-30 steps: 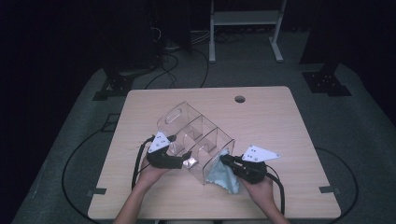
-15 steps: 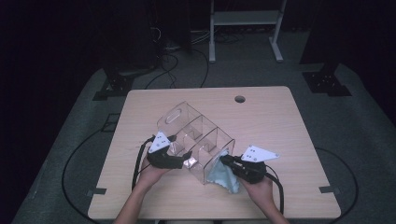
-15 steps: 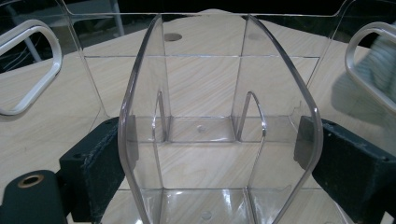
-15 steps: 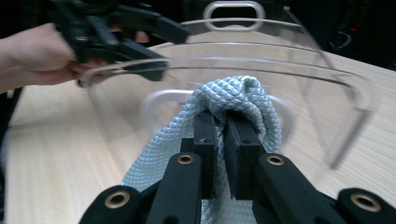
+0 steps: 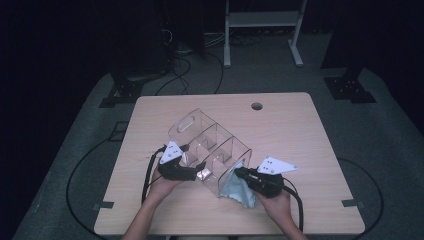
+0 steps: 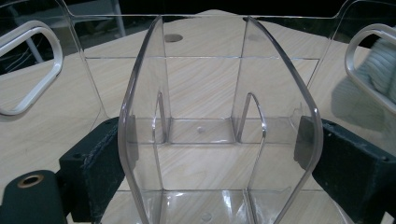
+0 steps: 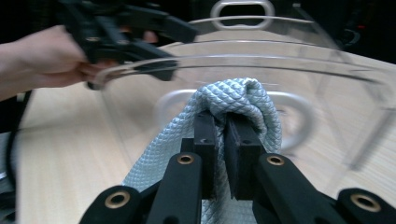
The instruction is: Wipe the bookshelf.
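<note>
We brace the clear organiser (image 5: 210,150) on the tabletop (image 5: 300,135) with the left gripper (image 5: 192,172), jaws wide around its near end, while the right gripper (image 7: 222,135) (jaws pinched on the blue cloth (image 7: 233,100)) should wipe gently, keeping the acrylic steady.

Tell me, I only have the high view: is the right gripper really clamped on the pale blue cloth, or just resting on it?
Observer: Clamped. In the right gripper view the right gripper pinches a fold of the pale blue quilted cloth between shut jaws.
Operator: And the left gripper?
Observer: The left gripper has its pads on both outer walls of the clear plastic divided organizer.
Operator: Where does the cloth press?
Observer: Against the organizer's end wall, by its oval handle cutout.
</note>
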Action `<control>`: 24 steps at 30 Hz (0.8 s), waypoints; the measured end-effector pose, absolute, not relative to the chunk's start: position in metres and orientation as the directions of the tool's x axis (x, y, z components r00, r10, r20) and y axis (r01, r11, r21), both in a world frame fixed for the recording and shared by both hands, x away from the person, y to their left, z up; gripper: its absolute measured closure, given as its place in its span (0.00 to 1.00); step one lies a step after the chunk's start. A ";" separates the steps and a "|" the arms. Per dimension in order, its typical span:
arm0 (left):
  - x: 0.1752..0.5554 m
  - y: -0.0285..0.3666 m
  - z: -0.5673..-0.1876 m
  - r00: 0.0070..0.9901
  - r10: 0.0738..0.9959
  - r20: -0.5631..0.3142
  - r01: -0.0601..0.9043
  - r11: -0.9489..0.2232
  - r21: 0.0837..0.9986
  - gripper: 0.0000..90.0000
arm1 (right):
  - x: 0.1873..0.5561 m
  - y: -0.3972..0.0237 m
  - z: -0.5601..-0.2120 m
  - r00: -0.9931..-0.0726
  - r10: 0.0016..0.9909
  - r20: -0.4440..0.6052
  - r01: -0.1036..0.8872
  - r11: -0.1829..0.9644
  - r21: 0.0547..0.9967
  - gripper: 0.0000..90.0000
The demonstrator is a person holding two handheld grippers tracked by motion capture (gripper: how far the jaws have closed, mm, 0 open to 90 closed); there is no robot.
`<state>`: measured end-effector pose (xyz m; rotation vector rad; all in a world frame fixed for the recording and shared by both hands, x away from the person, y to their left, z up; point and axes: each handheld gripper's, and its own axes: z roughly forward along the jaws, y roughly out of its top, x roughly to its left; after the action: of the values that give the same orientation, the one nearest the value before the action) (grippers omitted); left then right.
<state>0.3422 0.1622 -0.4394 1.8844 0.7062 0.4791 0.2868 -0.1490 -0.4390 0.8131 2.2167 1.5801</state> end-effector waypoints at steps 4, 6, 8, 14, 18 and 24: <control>0.342 0.162 -0.440 0.745 0.667 0.006 0.260 -0.299 0.918 0.10 | 0.283 -0.143 -0.437 -0.816 0.576 0.036 0.235 0.274 0.933 0.93; 0.342 0.161 -0.439 0.745 0.667 0.014 0.255 -0.305 0.917 0.10 | 0.286 -0.146 -0.437 -0.808 0.587 0.054 0.251 0.260 0.933 0.93; 0.342 0.161 -0.439 0.744 0.667 0.016 0.256 -0.307 0.917 0.10 | 0.282 -0.145 -0.437 -0.809 0.584 0.059 0.251 0.255 0.934 0.93; 0.343 0.163 -0.440 0.741 0.672 0.010 0.260 -0.301 0.918 0.10 | 0.270 -0.135 -0.435 -0.830 0.557 0.037 0.221 0.267 0.938 0.93; 0.342 0.162 -0.440 0.738 0.674 0.017 0.256 -0.304 0.918 0.10 | 0.265 -0.131 -0.435 -0.846 0.531 0.044 0.212 0.259 0.942 0.93; 0.342 0.162 -0.440 0.737 0.675 0.012 0.258 -0.298 0.919 0.11 | 0.254 -0.116 -0.423 -0.871 0.491 -0.010 0.158 0.300 0.941 0.93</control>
<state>0.3418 0.1620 -0.4405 1.8758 0.7207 0.4912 0.2542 -0.1156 -0.4231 0.5886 2.2765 1.5940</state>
